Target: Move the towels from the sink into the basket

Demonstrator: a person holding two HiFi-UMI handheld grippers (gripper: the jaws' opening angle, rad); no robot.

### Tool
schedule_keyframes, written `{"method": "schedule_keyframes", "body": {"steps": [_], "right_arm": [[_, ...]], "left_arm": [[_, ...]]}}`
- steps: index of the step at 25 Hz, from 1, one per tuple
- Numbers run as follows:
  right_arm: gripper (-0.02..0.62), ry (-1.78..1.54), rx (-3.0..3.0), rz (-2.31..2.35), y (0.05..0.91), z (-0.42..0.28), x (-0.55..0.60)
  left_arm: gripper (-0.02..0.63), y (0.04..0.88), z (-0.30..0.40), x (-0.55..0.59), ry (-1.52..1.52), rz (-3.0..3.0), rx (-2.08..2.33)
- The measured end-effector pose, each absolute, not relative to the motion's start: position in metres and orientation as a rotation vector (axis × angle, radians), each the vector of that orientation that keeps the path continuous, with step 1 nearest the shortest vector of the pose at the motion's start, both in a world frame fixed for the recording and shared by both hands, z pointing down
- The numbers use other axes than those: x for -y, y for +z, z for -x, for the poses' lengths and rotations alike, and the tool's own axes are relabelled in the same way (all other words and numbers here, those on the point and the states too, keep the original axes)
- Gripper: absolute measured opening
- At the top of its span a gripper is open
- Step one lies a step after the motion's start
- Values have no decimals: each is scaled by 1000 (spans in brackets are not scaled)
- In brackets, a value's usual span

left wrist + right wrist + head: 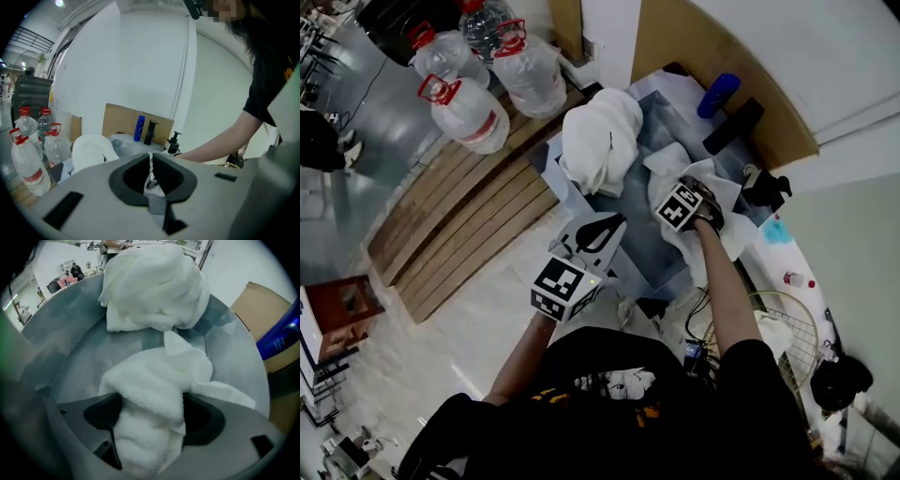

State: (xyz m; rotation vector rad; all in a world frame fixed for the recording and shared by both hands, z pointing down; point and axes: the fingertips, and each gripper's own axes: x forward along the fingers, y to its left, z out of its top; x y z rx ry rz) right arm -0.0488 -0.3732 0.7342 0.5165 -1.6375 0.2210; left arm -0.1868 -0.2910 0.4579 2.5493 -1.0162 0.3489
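While the right claw (150, 414) gapes around a towel (159, 380) in the sink (70, 348), a shallow bite could slip; left claw (151, 165) shut.

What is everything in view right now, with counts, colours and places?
sink: one, grey metal, in front of the person
far towel: one, white, piled at the sink's far end
near towel: one, white, at the sink's near end
water bottles: four, clear with red caps, left of the sink
blue bottle: one, blue, behind the sink by the cardboard
pump bottle: one, black, at the sink's right edge
basket: one, pale wire, right of the person
wooden slats: one platform, brown, left of the sink
left gripper: one, grey, jaws together, empty
right gripper: one, grey, jaws apart astride the near towel
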Motion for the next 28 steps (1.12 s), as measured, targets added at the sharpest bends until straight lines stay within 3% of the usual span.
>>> {"method": "schedule_keyframes", "body": {"steps": [2,5,9,18,28], "right_arm": [[384,259,1650,-534,733,47,372],[254,312,1675,-606,731,47,371],[197,375,1743,-764,708,49,375],[181,556,2113,-1212,575,44,350],[175,528,2301,-1602,445,-15,269]], "left_arm": [[21,459,193,293,347,-2538,1037],[23,463,201,296,340,-2520,1057],[23,460,198,295,338,-2539,1043],[23,435,164,292,294,-2627,961],[23,396,80,257,249,-2786,745]]}}
